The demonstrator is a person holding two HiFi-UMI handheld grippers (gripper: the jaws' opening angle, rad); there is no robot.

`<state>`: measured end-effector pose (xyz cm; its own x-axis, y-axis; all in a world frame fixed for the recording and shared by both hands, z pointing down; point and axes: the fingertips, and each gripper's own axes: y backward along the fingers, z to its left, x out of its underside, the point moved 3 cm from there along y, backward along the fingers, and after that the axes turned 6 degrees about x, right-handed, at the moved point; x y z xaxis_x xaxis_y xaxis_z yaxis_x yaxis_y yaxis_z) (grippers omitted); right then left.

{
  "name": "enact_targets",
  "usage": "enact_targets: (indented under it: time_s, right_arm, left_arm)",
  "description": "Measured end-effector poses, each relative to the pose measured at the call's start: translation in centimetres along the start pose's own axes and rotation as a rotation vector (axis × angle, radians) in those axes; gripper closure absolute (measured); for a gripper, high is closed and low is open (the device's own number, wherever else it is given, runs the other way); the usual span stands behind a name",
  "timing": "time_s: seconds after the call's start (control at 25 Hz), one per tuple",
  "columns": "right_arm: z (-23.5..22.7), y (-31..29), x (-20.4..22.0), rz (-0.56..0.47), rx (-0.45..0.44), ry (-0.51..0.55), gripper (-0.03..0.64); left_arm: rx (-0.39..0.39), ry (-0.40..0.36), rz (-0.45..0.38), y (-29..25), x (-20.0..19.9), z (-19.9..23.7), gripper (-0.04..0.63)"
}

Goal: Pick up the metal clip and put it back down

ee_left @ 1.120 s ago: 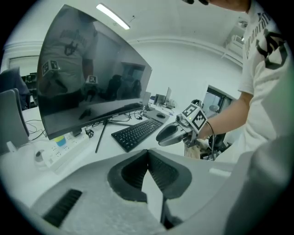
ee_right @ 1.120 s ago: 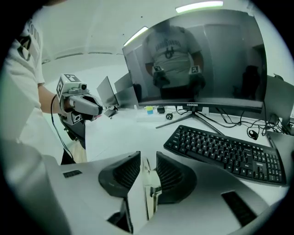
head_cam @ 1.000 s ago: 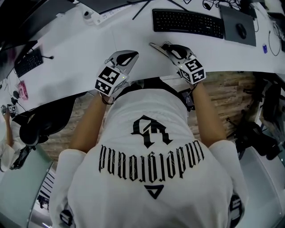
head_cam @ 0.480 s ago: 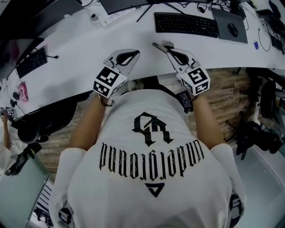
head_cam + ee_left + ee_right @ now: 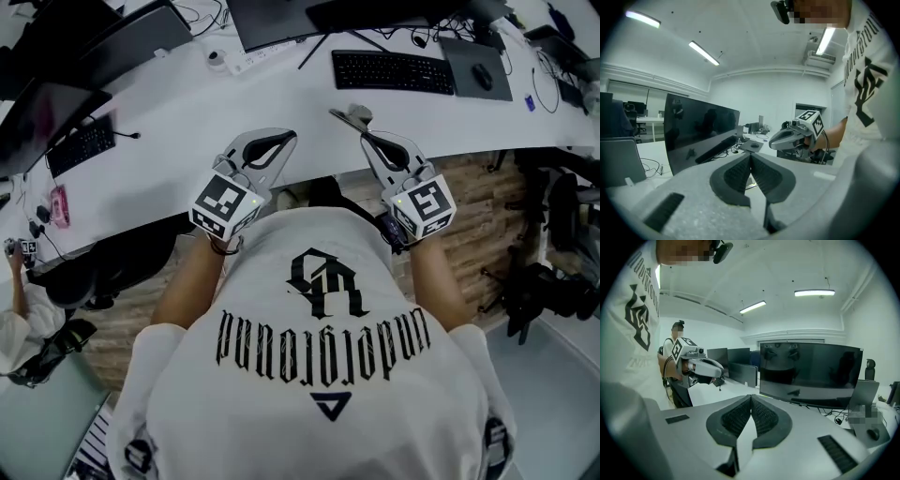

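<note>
The metal clip (image 5: 351, 114), small and grey, lies on the white desk (image 5: 187, 112) near its front edge. My right gripper (image 5: 365, 134) hovers just short of the clip, raised off the desk. Its jaws have just been closing and are now shut with nothing between them, as the right gripper view shows (image 5: 751, 397). My left gripper (image 5: 286, 139) is held beside it over the desk edge, also shut and empty (image 5: 751, 154). Each gripper view shows the other gripper off to the side: the right one (image 5: 797, 136) and the left one (image 5: 701, 366).
A black keyboard (image 5: 394, 70) and a mouse (image 5: 483, 75) on a dark pad lie behind the clip. Monitors (image 5: 281, 19) stand along the desk's far side. Another keyboard (image 5: 80, 147) sits far left. A black chair (image 5: 84, 272) stands below the desk on the left.
Both grippers have risen off the desk and drawn back toward me. The clip has stayed on the desk.
</note>
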<state>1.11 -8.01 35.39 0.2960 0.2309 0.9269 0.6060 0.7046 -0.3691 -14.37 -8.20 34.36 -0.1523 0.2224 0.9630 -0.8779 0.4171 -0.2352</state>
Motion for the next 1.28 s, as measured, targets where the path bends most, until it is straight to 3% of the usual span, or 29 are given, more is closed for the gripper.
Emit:
enact_targets:
  time_s: [0.2, 0.68, 0.8, 1.0, 1.28]
  right_arm:
    - [0.9, 1.7, -0.7, -0.017, 0.033, -0.006, 0.603]
    - [0.3, 8.3, -1.4, -0.078, -0.009, 0.042, 0.603]
    - [0.4, 11.0, -0.4, -0.087, -0.023, 0.043, 0.603]
    - [0.5, 16.1, 2.2, -0.08, -0.052, 0.04, 0.603]
    - [1.6, 22.8, 5.2, -0.094, -0.105, 0.034, 0.603]
  left_arm:
    - [0.021, -0.01, -0.012, 0.8, -0.1, -1.0, 0.581]
    - [-0.066, -0.015, -0.051, 0.0, -2.1, -5.4, 0.581]
    - [-0.109, -0.059, -0.009, -1.2, -1.8, -8.1, 0.581]
    - [-0.096, -0.077, 0.016, -3.7, -1.2, -14.0, 0.581]
    - [-0.12, -0.041, 0.018, -4.9, 0.3, -21.6, 0.581]
